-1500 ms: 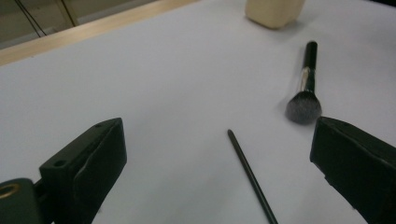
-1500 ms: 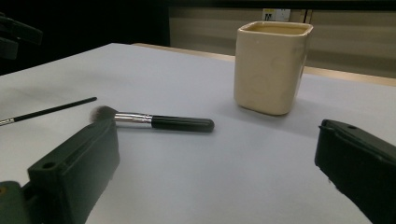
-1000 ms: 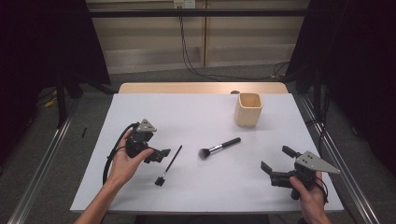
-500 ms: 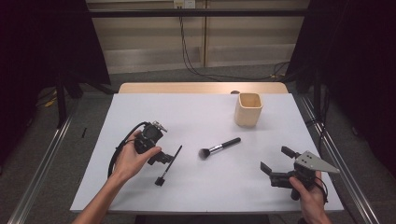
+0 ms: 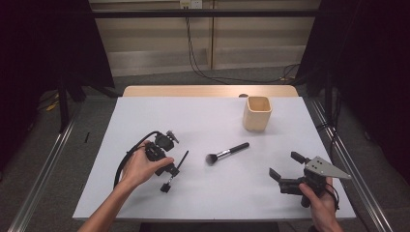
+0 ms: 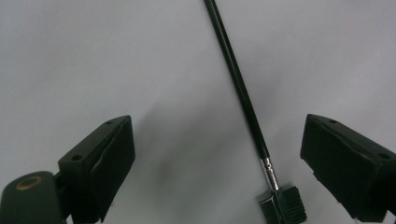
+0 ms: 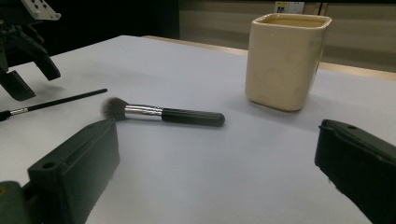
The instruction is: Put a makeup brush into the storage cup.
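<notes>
A thin black brush (image 5: 177, 167) with a small comb head lies on the white table (image 5: 203, 121) at front left. My left gripper (image 5: 170, 166) points down over it. In the left gripper view the thin brush (image 6: 238, 79) runs between the jaws of the left gripper (image 6: 219, 163), nearer the right one, untouched. Those jaws have just been closing a little and still stand wide. A fluffy brush (image 5: 227, 153) with a silver collar lies mid-table. My right gripper (image 5: 284, 165) rests open at front right, facing the fluffy brush (image 7: 163, 113).
A cream square cup (image 5: 257, 113) stands upright at the back right; in the right gripper view the cup (image 7: 286, 58) is beyond the fluffy brush. The left gripper (image 7: 28, 70) and the thin brush (image 7: 56, 101) appear at that view's left. The left gripper's black cable (image 5: 126, 159) loops past the hand.
My left gripper has moved right and down, from beside the thin brush to over it. The right gripper has stayed put.
</notes>
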`<state>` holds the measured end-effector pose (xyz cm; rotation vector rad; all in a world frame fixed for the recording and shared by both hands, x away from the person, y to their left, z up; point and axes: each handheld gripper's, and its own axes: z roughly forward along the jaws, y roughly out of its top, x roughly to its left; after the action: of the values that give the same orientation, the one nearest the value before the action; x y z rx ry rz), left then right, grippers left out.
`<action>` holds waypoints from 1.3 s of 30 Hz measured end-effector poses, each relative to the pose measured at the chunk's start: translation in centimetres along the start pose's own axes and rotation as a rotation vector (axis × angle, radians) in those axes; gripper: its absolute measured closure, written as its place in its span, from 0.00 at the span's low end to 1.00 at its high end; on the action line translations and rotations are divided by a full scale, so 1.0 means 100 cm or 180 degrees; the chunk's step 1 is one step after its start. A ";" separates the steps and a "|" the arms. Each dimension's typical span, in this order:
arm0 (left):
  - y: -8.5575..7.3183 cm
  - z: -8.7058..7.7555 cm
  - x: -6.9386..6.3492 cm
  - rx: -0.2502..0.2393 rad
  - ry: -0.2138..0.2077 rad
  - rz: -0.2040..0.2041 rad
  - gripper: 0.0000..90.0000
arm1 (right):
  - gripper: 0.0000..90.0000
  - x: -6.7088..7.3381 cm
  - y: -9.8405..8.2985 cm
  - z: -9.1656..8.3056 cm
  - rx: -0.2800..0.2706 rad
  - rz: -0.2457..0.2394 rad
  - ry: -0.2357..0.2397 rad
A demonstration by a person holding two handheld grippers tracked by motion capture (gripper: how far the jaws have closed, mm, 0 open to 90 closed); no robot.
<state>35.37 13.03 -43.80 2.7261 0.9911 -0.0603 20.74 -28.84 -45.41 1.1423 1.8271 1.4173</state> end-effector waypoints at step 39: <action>0.005 0.010 -0.019 0.0490 0.0179 -0.0139 0.82 | 0.00 0.002 0.000 0.002 0.0030 -0.0089 0.0033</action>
<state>34.28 11.27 -44.41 2.8591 1.1048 -0.0708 20.79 -28.59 -45.48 1.1118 1.8519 1.4028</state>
